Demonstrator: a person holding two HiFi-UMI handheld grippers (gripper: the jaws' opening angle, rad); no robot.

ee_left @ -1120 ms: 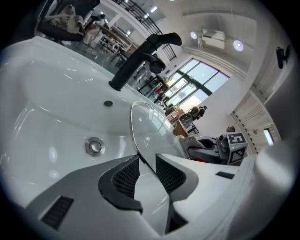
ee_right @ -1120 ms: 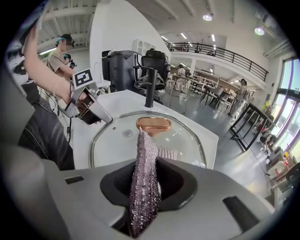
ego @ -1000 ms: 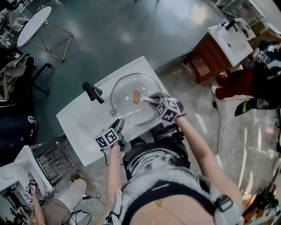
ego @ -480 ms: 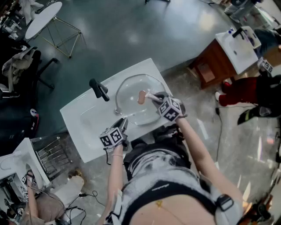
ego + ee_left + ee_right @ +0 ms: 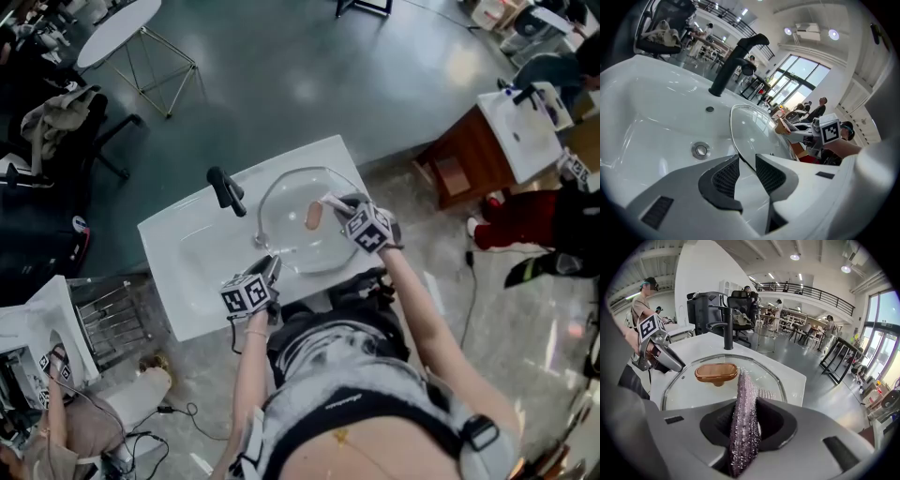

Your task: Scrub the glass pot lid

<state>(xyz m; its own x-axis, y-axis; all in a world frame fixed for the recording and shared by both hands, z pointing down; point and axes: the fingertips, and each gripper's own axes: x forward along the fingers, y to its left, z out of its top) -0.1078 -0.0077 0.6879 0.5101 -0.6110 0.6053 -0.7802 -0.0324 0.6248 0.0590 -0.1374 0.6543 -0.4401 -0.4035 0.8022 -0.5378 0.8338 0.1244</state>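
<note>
Glass pot lid: clear, metal-rimmed, brown oval knob. Rim clamped between left gripper pads. Right gripper pinching sparkly purple scouring cloth, knob just ahead.

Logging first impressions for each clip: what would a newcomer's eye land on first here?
First, the glass pot lid with its wooden knob, lying across the white sink beside the black faucet. Next, the right gripper pinching a glittery purple scrubbing cloth at the glass beside the knob. The left gripper clamps the lid's near rim.
</note>
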